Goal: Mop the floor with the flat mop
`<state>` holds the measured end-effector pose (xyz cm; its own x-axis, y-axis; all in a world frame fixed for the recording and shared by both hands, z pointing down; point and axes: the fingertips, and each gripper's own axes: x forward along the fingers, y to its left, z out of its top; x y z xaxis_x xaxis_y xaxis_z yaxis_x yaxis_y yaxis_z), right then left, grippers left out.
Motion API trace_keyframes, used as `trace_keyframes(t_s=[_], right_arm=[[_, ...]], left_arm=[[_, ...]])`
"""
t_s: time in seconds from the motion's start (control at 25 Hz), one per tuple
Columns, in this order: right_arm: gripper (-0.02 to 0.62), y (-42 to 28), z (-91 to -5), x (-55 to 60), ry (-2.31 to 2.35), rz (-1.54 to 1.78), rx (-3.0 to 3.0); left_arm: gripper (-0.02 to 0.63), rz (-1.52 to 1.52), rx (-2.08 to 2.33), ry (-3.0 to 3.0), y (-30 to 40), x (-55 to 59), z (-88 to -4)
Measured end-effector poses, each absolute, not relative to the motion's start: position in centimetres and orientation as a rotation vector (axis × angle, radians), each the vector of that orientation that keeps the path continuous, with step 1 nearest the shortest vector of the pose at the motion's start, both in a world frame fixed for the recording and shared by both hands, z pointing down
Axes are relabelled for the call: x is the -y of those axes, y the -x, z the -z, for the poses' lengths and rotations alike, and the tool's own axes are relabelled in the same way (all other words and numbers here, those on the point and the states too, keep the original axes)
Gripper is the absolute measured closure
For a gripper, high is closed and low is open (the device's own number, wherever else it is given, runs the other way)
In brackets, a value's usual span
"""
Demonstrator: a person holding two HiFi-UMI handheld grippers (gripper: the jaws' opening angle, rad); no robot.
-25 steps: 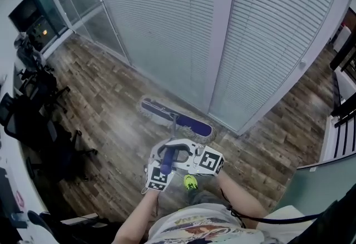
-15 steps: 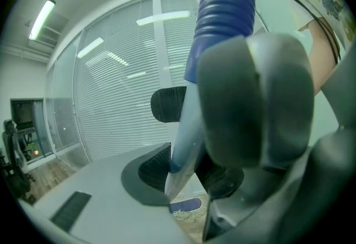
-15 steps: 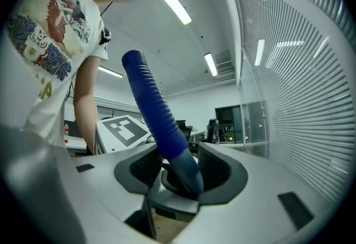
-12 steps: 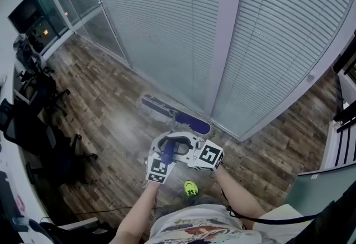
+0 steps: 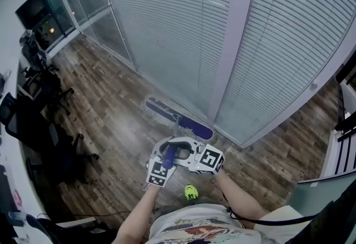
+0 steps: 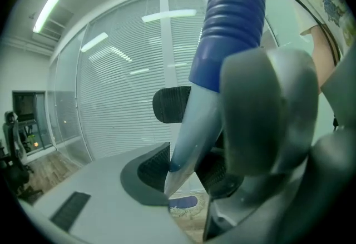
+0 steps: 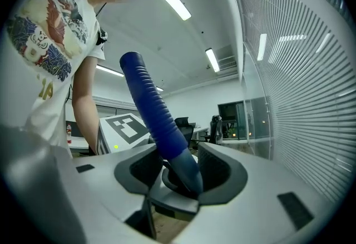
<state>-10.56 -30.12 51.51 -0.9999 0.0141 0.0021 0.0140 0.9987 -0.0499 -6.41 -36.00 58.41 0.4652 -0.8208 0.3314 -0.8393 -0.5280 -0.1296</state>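
Mop head (image 5: 179, 119) still beside glass wall (image 5: 167, 26), green shoe (image 5: 191, 192) farther behind handle (image 5: 167, 157)

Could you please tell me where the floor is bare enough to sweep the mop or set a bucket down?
Bare floor lies between the flat mop and the black office chairs, and again right of the mop, along the foot of the glass wall. The left edge, around the chairs, is crowded.

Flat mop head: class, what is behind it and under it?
Behind the flat mop head stands a glass wall with blinds. Under it lies the wood floor; the patch beneath the head is covered and cannot be seen.
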Motion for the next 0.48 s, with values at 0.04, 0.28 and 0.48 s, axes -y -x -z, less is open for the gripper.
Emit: trace_keyframes(t_s=[0.04,0.28,0.48], right_arm=[[0.405,10.6,-51.8,29.5,0.027,-0.071,3.129],[0.407,10.5,-52.4,26.2,0.037,-0.071,3.106],[0.405,11.0,-52.6,21.8,0.037,-0.096,3.089]], left_arm=[[0.503,-0.546,1.5,-2.634,6.5,35.4,-58.6],[0.494,-0.533,1.481,-2.623,6.4,32.1,-59.0],[0.488,-0.521,1.469,-2.612,6.8,27.7,-59.1]])
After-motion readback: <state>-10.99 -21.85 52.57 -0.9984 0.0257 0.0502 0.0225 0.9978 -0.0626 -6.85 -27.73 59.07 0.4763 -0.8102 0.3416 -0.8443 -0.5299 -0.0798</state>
